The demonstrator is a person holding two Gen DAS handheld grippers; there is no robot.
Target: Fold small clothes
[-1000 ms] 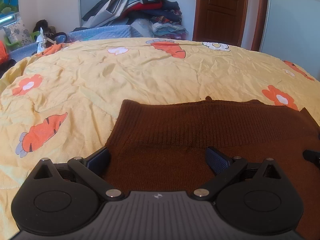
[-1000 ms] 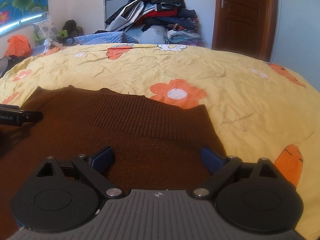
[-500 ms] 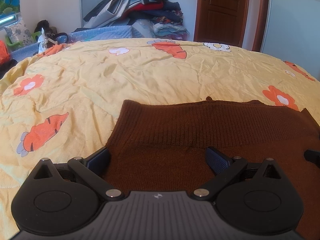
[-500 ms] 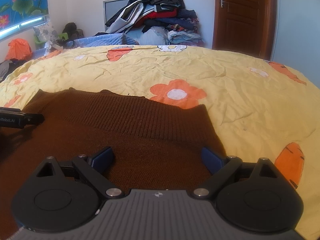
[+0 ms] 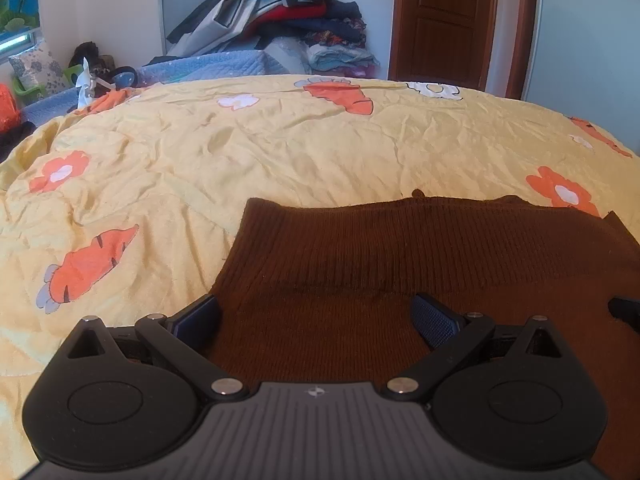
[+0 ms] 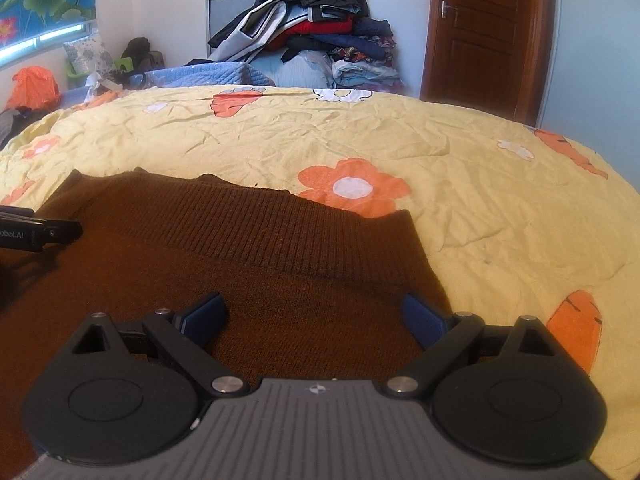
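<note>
A dark brown knitted garment lies flat on the bed, spread over the yellow quilt with its orange flowers and carrots; its far edge is a broad ribbed band, the knit nearer the cameras is finer and plain, and the cloth looks smooth apart from a faint crease where ribbing meets plain knit; in the right wrist view the same garment ends at a rounded corner just short of a large orange flower on the quilt. The left claw stands wide, its blue-padded fingers spread well apart low over the plain knit near the garment's left edge, nothing between them; whether the pads touch the cloth cannot be told. The right claw is equally wide over the garment's right part, gripping nothing; the tip of the left claw shows at the left rim of that view, over the brown cloth. Beyond the garment, past the far side of the bed, a heap of clothes rests against the wall beside a brown door.
</note>
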